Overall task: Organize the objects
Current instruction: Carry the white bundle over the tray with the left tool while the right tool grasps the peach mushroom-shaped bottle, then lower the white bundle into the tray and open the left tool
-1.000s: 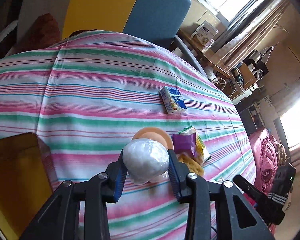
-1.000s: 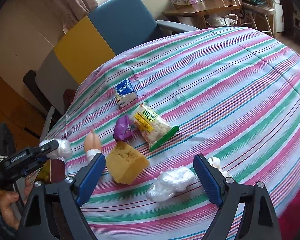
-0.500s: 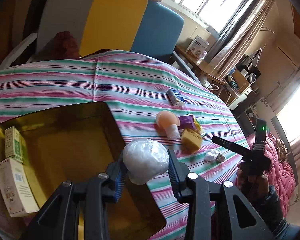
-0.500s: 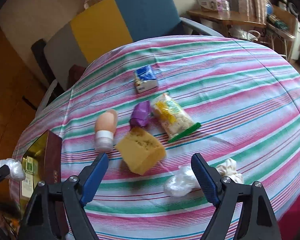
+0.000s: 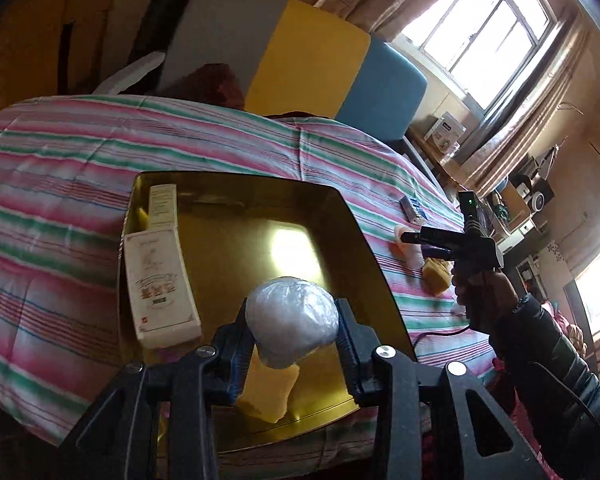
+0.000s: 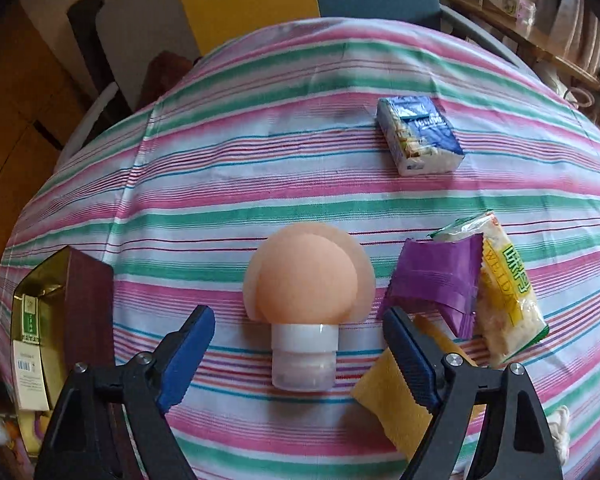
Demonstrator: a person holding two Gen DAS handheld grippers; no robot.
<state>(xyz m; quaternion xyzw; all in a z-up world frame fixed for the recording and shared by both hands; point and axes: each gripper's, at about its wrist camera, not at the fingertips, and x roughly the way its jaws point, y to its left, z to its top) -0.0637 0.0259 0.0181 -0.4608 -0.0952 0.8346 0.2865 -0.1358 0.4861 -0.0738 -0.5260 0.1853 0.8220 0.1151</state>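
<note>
White plastic-wrapped ball [image 5: 292, 316] clamped between pads of left gripper [image 5: 293, 354], hanging over the gold tray [image 5: 340, 216]. Inside tray: white carton [image 5: 158, 280] lying along left wall, a second narrower carton [image 5: 162, 208] behind it, a yellow sponge piece [image 5: 268, 390] directly under the ball. Tray sitting on striped tablecloth [image 5: 60, 208] near table's edge.

Right gripper [image 6: 298, 354] spread wide, gripping nothing, pointed steeply down at table. Peach-capped bottle [image 6: 304, 304] lying on cloth between the blue pads [image 6: 190, 344], apart from both; white base toward camera. Yellow sponge block [image 6: 396, 404] partly behind right finger. Purple packet [image 6: 440, 276] just beside bottle, overlapping yellow snack bag [image 6: 508, 296]. Blue tissue pack [image 6: 418, 134] farther back, well apart. Right hand [image 5: 480, 284] in dark sleeve visible from left wrist view.
</note>
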